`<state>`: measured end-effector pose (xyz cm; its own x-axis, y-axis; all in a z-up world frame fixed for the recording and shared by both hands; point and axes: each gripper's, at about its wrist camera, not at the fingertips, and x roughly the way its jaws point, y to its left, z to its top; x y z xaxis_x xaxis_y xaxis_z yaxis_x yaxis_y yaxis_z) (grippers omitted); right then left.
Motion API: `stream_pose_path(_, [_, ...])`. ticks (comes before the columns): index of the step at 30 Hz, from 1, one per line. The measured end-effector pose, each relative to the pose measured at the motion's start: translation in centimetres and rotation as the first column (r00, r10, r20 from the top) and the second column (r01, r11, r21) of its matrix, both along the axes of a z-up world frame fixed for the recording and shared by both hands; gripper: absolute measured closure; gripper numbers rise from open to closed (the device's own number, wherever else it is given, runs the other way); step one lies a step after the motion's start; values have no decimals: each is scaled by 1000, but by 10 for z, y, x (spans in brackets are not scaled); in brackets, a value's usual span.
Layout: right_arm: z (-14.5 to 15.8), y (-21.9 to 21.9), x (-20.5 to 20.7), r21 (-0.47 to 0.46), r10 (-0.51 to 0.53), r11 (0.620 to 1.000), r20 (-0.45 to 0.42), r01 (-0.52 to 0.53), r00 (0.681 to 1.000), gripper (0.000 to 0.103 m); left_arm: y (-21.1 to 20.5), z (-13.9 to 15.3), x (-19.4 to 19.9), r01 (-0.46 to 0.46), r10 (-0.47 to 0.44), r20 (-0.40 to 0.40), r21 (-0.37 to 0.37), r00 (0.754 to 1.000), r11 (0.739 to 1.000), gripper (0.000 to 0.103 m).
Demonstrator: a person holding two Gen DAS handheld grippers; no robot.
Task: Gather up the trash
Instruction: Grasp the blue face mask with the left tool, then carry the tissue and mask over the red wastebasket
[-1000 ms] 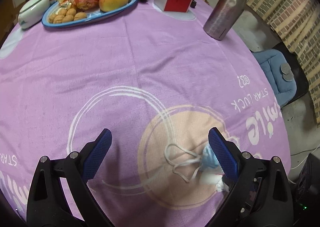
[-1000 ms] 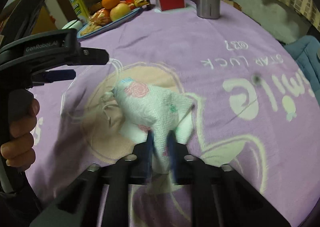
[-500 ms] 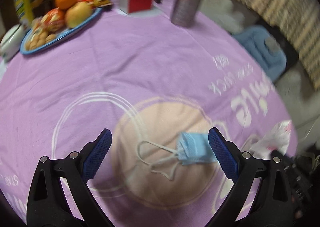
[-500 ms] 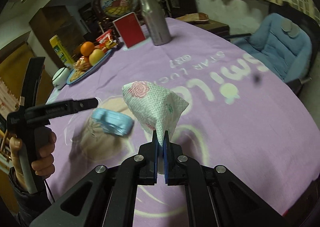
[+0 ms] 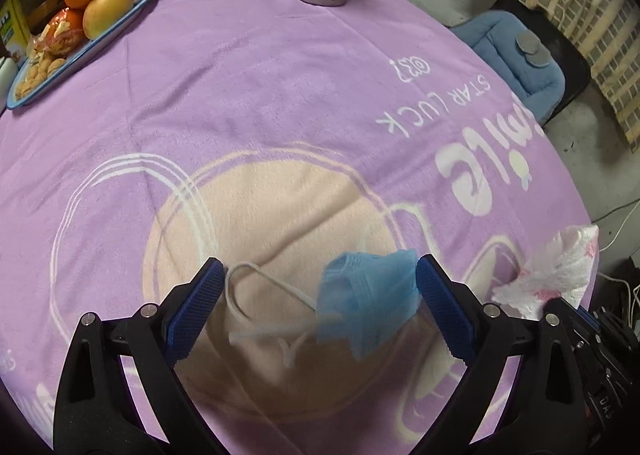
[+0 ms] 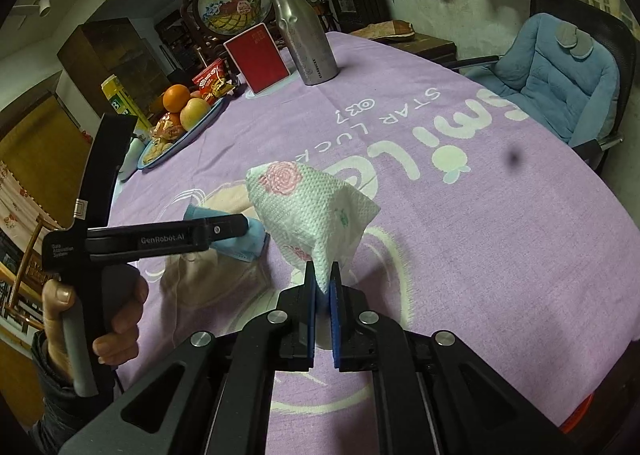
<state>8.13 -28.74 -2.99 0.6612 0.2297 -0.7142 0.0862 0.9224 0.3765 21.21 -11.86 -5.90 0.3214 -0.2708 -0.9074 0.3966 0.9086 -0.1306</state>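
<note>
Wide-apart jaws of the left gripper (image 5: pixel 316 291) flank a crumpled blue face mask (image 5: pixel 366 305) on the purple tablecloth (image 5: pixel 260 87).

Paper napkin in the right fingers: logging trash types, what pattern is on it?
Pink roses on white embossed paper napkin; right wrist view shows it best.

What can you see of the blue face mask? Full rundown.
The blue face mask is a crumpled, pleated disposable one, fabric-like, with white elastic ear loops trailing to its left. It lies on the purple tablecloth, over the peach circle print, between the open fingers of the left gripper, close to the right finger; contact can't be told. The right wrist view shows it partly hidden behind that gripper.
</note>
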Motion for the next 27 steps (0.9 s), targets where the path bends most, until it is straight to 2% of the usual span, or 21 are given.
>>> stream_pose_path(6, [-1,1,0,2,0,1000,-4,0,1000,95,-9,2,-16,25,-26,9,66,1000,998,17])
stream_pose_path(8, [-1,0,0,3,-2,1000,-4,2,1000,95,-12,2,-19,42,-43,7,62,999,997,26])
stream_pose_path(10, [-1,-1,-1,1,-5,1000,-2,5,1000,95,-13,5,-22,64,-64,9,49,998,997,43])
stream_pose_path(14, [2,-4,-4,3,-17,1000,17,17,1000,95,-19,8,-28,101,-103,38,51,994,994,56])
stream_pose_path(15, [3,-4,-6,2,-19,1000,22,19,1000,95,-19,9,-29,100,-103,42,52,994,994,59])
stream_pose_path(17, [6,-5,-8,-5,-28,1000,35,28,999,95,-15,14,-27,83,-84,42,22,996,996,75])
stream_pose_path(19, [8,-7,-11,-7,-31,999,45,32,998,95,-8,21,-25,61,-60,49,-19,997,998,84])
stream_pose_path(22, [10,-7,-15,-24,-36,999,54,37,998,95,5,30,-19,-6,9,91,-38,996,999,89])
stream_pose_path(27, [10,-8,-23,-49,-49,997,53,52,997,96,17,40,-14,-61,71,114,-91,991,994,92])
